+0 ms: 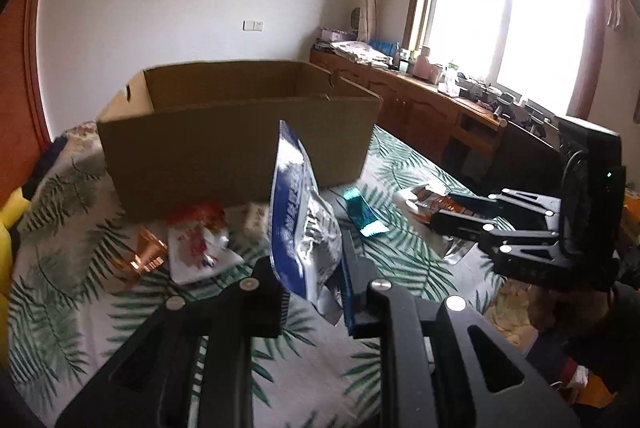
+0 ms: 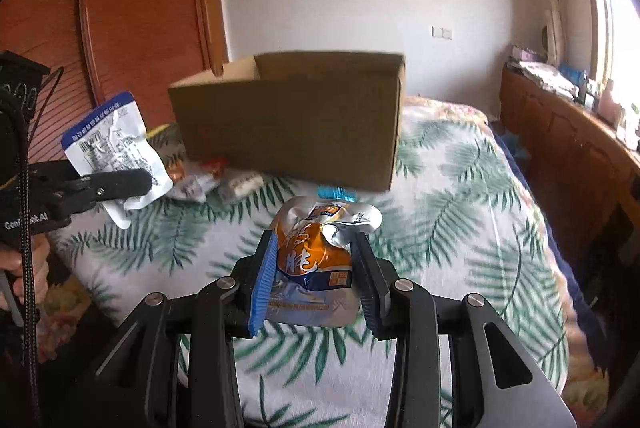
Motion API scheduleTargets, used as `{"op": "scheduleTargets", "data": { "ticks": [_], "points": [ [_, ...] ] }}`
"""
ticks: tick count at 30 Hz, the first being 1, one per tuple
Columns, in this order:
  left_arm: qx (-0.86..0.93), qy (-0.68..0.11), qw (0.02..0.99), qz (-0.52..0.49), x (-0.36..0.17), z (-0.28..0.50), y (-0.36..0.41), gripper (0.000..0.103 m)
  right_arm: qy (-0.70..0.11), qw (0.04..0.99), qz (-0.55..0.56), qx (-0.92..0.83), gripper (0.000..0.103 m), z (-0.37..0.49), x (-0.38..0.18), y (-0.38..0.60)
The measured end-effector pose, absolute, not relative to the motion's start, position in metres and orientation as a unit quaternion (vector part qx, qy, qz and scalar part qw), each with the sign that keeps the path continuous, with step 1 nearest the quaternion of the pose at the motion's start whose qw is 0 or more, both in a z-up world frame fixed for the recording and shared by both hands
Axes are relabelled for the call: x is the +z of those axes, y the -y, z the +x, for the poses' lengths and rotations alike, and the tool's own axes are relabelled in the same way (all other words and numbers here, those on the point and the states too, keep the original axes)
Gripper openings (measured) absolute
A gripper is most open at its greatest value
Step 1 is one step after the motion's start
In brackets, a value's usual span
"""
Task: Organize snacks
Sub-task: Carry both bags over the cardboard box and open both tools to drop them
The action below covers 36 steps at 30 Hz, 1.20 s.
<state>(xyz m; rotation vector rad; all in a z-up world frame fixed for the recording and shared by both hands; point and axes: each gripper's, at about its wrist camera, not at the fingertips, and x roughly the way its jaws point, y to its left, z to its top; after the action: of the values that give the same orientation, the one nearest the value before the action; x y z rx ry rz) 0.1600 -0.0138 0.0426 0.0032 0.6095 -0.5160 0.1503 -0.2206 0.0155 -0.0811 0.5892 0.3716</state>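
Writing: the blue and silver packet (image 1: 298,212) carried white printed characters along its blue edge, too blurred to read; in the right wrist view its white back showed fine print and a barcode, also not readable. The orange packet (image 2: 320,260) bore large white characters that I could not make out. The left claw's body showed a white word beginning with "Gen".
Landmark: an open cardboard box (image 1: 236,144) stood on the bed (image 1: 404,260), which had a leaf-pattern cover.
Left claw (image 1: 316,284): it was closed on the lower corner of the blue and silver packet, which stood upright in front of the box, clear of the bed.
Right claw (image 2: 316,268): it gripped the orange packet across its width, jaws partly apart, in front of the box.
Loose snacks: a red and white packet (image 1: 198,240), a copper wrapper (image 1: 142,260) and a teal wrapper (image 1: 362,212) lay on the bed just before the box.
Left view only: a window (image 1: 508,24) and a wooden cabinet (image 1: 424,108), to the right of the box.
Right view only: a wooden door (image 2: 140,8) to the left of the box, and a hand (image 2: 24,268) on the left claw's handle.
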Motion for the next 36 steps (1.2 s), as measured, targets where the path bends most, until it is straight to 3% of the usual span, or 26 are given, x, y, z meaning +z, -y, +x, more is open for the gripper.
{"op": "scheduleTargets", "data": {
  "ticks": [19, 36],
  "points": [
    [-0.218, -0.272, 0.937, 0.018, 0.087, 0.232, -0.003, 0.018, -0.242, 0.95, -0.063, 0.189, 0.037, 0.205, 0.084, 0.196],
    [-0.204, -0.305, 0.93, 0.014, 0.084, 0.288, 0.0, 0.018, -0.244, 0.949, -0.089, 0.176, 0.038, 0.257, 0.09, 0.178]
  ]
}}
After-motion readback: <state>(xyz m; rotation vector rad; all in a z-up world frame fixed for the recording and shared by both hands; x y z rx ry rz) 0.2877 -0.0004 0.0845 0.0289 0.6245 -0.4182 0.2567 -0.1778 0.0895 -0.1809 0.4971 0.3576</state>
